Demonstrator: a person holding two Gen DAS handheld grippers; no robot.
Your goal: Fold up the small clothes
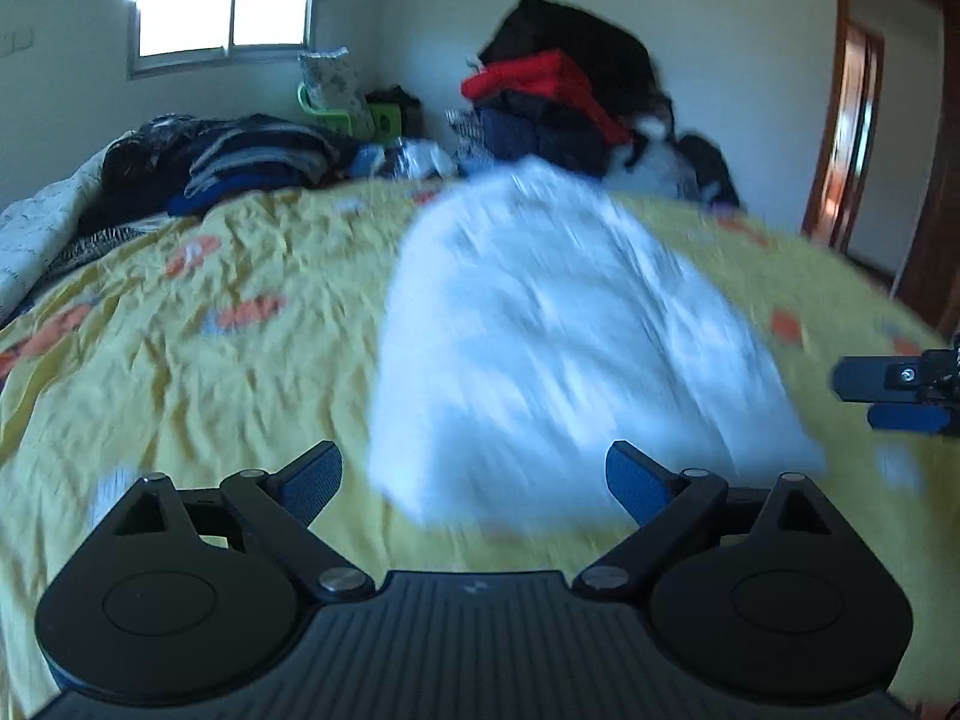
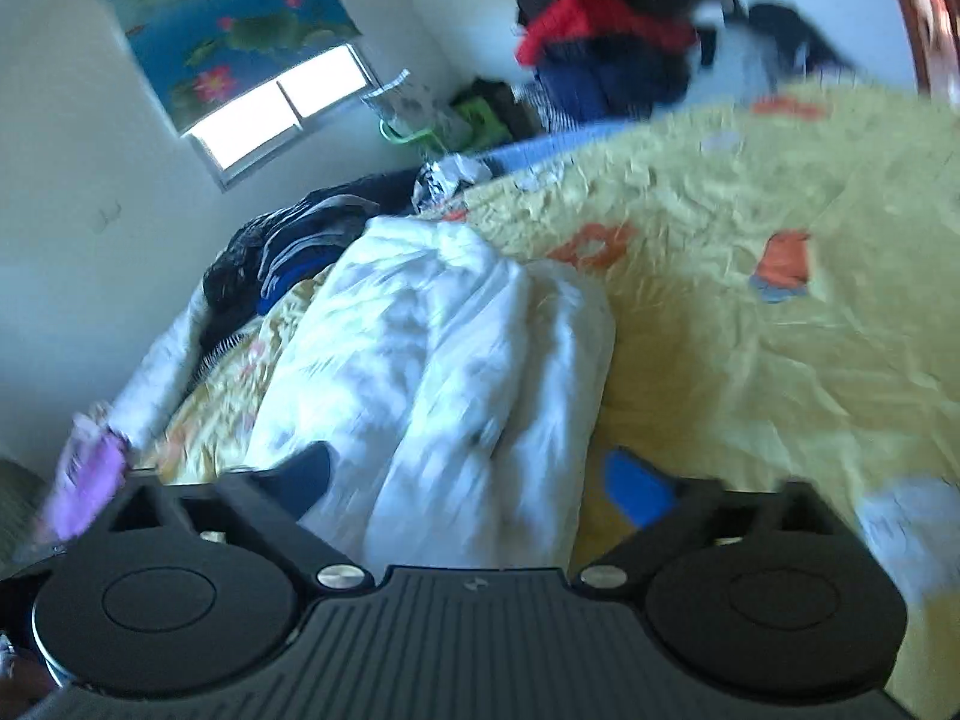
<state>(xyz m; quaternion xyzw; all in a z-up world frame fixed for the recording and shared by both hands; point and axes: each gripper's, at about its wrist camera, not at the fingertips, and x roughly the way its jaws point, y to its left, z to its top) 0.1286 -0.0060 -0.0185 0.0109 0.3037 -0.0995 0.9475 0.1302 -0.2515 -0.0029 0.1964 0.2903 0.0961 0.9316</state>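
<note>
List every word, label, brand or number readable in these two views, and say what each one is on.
None can be read for certain.
Yellow bedspread: orange and blue printed marks, some perhaps lettering, too blurred to read.
Left gripper body: a small embossed logo, no letters legible.
Right gripper body: the same small mark, illegible.
White garment: no print visible through the blur.
Window blind: flower picture only, no text.

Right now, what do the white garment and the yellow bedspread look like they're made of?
White garment: soft, matte woven fabric, probably cotton; it slumps into loose folds, though blur hides the weave. Yellow bedspread: thin matte cloth with printed orange patches, likely cotton or a blend; fine crinkles run all over it.
</note>
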